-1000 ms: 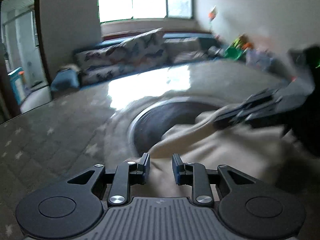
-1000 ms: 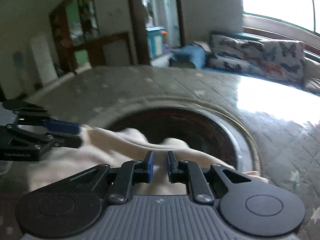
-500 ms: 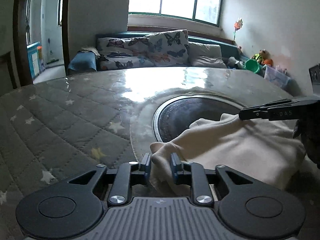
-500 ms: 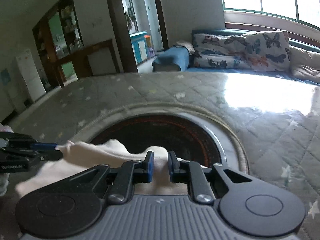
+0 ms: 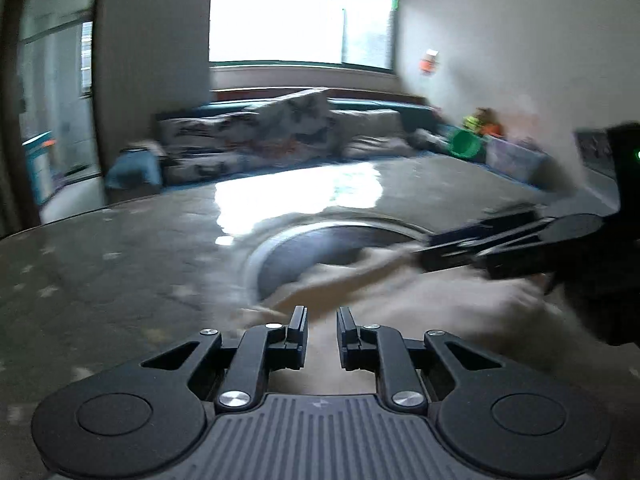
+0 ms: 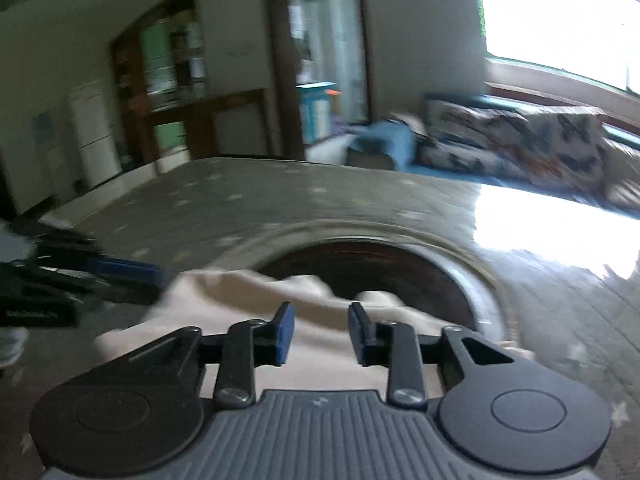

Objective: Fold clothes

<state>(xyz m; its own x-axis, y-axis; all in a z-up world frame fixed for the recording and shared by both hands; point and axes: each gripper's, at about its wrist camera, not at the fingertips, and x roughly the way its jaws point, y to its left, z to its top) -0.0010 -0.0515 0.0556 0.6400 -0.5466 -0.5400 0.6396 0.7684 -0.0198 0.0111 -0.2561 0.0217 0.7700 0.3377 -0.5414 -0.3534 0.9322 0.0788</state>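
while right gripper (image 6: 321, 332) jaws are opening above cream garment (image 6: 320, 356), left gripper (image 5: 322, 330) jaws narrow, sofa (image 5: 280, 140) behind

Blown-out window (image 5: 300, 20) backlight, glare on tabletop (image 5: 296, 196); heavy motion blur, fisheye-curved edges

Star-quilted table (image 6: 280, 196), cream garment (image 6: 320, 360) partly over its seemingly recessed dark round centre (image 6: 380, 264).

Motion blur smears both views. The cream cloth (image 5: 420, 300) has no readable edges or folds, and the left hand-held gripper (image 5: 322, 322) hides its near part. The sofa (image 6: 520, 140) cushions' print is illegible. The bench (image 5: 120, 264) runs off frame.
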